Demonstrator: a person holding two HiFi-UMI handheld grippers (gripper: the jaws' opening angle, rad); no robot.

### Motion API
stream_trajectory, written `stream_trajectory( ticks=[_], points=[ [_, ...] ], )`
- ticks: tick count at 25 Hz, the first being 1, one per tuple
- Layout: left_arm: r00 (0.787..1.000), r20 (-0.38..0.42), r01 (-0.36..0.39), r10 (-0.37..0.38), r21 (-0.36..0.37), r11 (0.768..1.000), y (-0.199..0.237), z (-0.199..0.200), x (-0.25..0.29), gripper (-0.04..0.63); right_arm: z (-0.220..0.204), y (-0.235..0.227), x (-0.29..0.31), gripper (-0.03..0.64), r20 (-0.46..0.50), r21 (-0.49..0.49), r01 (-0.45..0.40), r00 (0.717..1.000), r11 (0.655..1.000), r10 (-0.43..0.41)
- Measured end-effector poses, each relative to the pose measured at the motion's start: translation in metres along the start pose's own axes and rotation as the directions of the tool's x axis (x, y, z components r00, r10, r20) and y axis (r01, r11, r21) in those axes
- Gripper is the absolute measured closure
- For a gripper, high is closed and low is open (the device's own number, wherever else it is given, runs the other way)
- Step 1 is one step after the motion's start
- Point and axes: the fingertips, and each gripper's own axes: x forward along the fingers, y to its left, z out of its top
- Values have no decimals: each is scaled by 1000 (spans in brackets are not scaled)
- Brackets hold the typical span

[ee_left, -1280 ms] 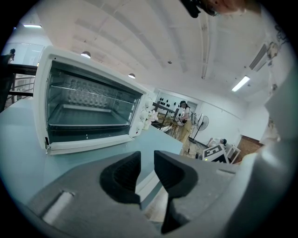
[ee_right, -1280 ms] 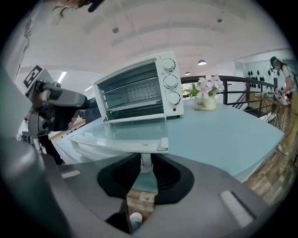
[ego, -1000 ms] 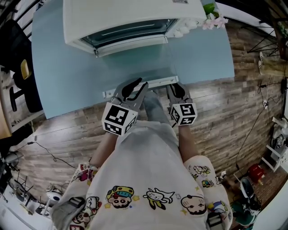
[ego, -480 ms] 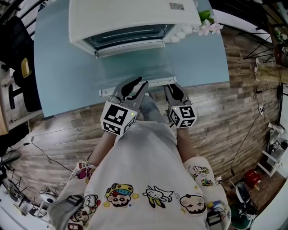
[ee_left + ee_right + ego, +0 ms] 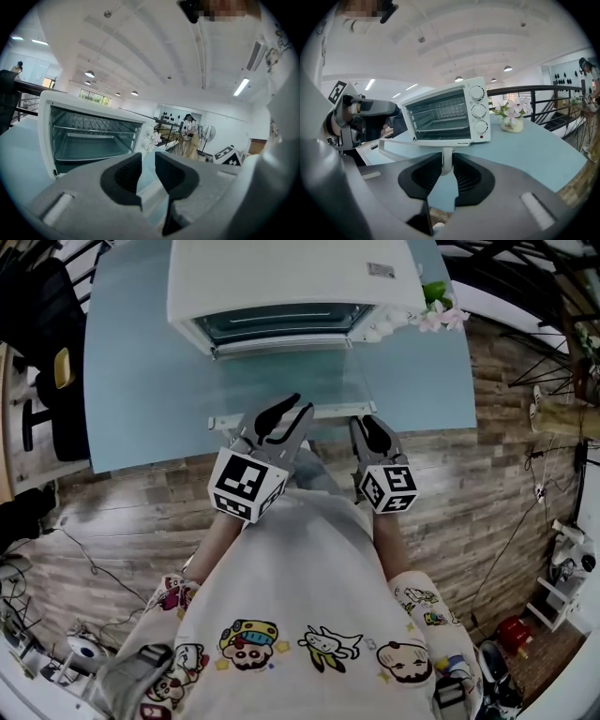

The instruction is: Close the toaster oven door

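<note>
A white toaster oven stands on the light blue table. Its glass door is folded down flat towards me. The door's white handle runs along its near edge. My right gripper is at the handle's right end. In the right gripper view a white handle post is pinched between the pads of that gripper. My left gripper sits just left of it by the handle's middle. Its jaws stand a little apart with nothing pressed between them. The oven cavity is open behind.
A small vase of pink flowers stands right of the oven, also seen in the right gripper view as a vase. The table's near edge lies just under the grippers, with wood-pattern floor beyond. Stands and cables crowd the room's edges.
Both grippers stay at the door handle and the door still lies flat. The head view has shifted, so the oven sits a little further right in the picture.
</note>
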Motion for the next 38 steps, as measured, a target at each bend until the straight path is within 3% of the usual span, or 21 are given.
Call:
stream_trajectory(
  ticks=[20,38],
  points=[
    [976,129,-175,175,-16,985,22,39,-20,515,96,1,10,515,90,-1,-130,988,992,130],
    [948,142,-277,285,-74,958,37,37,-25,515,171,-8,51,508,143,19,-223,966,975,218]
  ],
)
